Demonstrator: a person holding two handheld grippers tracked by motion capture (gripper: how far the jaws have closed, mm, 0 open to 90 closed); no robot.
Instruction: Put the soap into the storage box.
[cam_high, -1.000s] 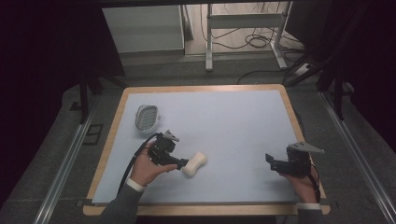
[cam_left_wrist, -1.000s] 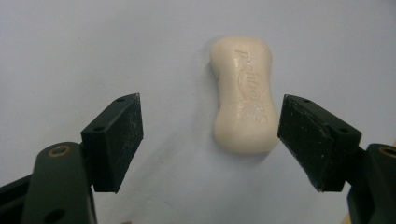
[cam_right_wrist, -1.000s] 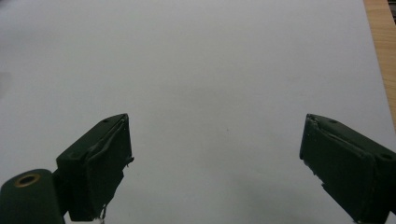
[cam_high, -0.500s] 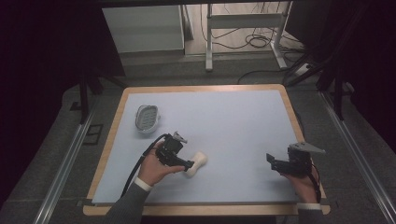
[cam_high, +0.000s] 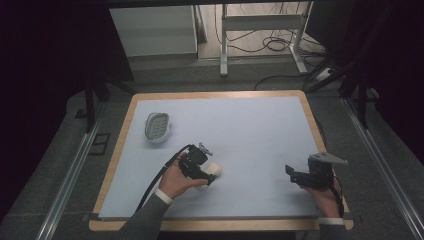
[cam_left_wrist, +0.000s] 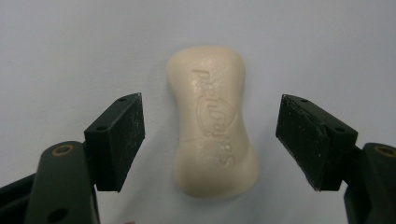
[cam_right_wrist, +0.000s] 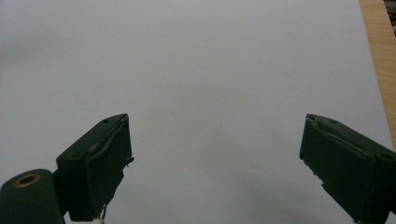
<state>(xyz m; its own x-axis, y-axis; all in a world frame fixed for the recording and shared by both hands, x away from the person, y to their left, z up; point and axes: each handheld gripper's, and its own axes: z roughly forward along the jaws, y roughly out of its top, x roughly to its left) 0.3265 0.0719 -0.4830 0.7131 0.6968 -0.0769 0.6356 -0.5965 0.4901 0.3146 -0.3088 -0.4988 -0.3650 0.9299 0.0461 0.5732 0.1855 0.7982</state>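
Observation:
A cream bar of soap (cam_left_wrist: 212, 121) with embossed lettering lies flat on the pale blue mat. My left gripper (cam_left_wrist: 210, 140) is open, one jaw on either side of the bar with a gap on each side. From above, the left gripper (cam_high: 207, 177) sits over the soap (cam_high: 215, 169) near the mat's front middle. At the front right, my right gripper (cam_high: 291, 172) hovers open with nothing but bare mat between its jaws, which the right gripper view (cam_right_wrist: 215, 163) confirms.
An oval grey soap dish (cam_high: 157, 126) with a ridged inside rests at the mat's back left. The wooden table rim (cam_high: 117, 150) frames the mat (cam_high: 250, 135). A cable trails from the left gripper towards the front edge.
The left hand and gripper have shifted slightly rightward and forward over the soap. The right gripper has stayed in place.

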